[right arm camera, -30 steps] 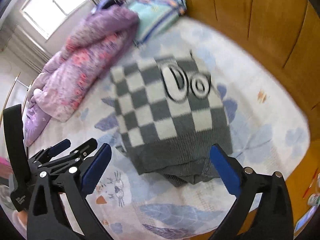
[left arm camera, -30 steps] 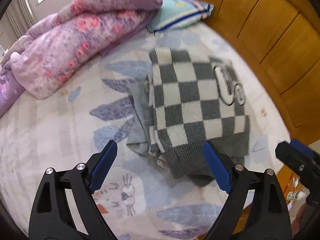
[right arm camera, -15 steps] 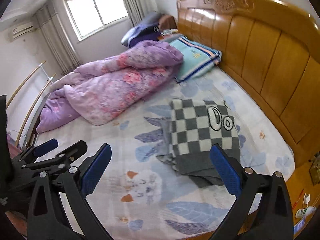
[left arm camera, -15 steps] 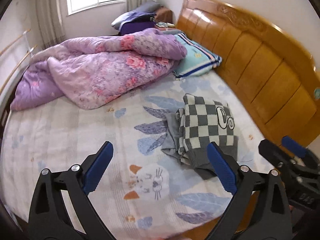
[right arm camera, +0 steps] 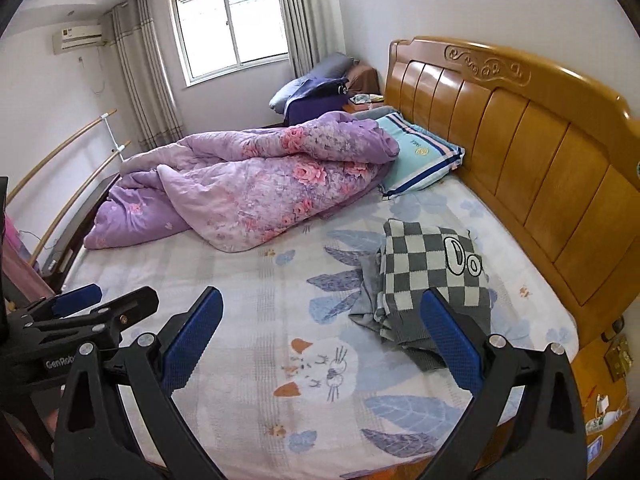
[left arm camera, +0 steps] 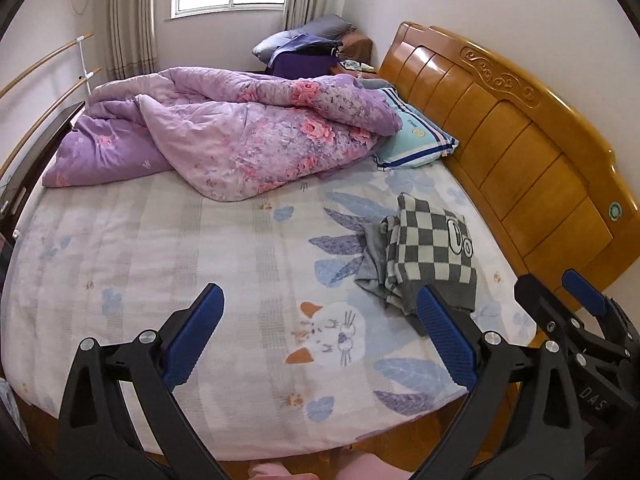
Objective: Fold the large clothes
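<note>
A folded grey-and-white checkered sweater [left arm camera: 432,248] [right arm camera: 428,272] lies flat on the bed near the wooden headboard, with a grey layer sticking out along its left edge. My left gripper [left arm camera: 318,296] hangs open above the near part of the mattress, well short of the sweater, with nothing between its blue pads. My right gripper [right arm camera: 322,296] is likewise open and empty, raised off the bed. Each gripper shows in the other's view: the right gripper [left arm camera: 548,280] at the right edge, the left gripper [right arm camera: 120,294] at the left edge.
A crumpled purple floral quilt [left arm camera: 240,140] covers the far part of the bed, beside a teal striped pillow [left arm camera: 416,144]. The wooden headboard [left arm camera: 520,152] runs along the right. The printed sheet [left arm camera: 160,240] lies bare on the left and front. A nightstand [right arm camera: 608,384] stands at the lower right.
Both grippers have drawn back and risen away from the sweater, so it looks smaller and the whole bed shows. The sweater has stayed folded in place.
</note>
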Demonstrator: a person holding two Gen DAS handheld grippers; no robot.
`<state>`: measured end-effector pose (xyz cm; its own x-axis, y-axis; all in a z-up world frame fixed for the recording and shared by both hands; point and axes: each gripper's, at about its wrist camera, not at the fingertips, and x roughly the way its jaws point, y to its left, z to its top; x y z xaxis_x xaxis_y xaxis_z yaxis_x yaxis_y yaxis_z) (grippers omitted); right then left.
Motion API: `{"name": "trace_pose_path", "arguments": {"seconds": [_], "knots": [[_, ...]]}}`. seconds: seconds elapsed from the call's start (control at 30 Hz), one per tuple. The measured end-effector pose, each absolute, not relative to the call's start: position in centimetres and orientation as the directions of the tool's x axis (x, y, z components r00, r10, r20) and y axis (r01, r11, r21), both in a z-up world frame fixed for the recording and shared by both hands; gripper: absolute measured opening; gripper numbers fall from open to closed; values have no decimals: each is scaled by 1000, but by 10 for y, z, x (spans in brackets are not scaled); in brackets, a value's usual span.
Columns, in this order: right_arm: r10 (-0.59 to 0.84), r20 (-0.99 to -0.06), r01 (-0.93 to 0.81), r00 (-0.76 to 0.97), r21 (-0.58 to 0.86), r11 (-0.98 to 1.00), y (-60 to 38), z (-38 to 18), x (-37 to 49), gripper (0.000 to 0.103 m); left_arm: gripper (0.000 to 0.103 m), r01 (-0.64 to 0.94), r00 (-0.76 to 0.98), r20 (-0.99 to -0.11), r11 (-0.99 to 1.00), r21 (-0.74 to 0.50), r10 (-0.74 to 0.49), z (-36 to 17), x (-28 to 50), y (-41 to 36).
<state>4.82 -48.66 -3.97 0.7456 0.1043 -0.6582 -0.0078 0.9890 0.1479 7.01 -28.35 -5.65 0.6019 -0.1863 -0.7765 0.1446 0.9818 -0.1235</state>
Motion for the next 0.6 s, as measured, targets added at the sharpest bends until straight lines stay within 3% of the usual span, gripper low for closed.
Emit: {"name": "trace_pose_path", "arguments": {"seconds": [0.6], "knots": [[36,-679,67,733,125,990,-430,-51,50,95,97,166,597,-786,983,-79,-164,-65,84,-232]]}}
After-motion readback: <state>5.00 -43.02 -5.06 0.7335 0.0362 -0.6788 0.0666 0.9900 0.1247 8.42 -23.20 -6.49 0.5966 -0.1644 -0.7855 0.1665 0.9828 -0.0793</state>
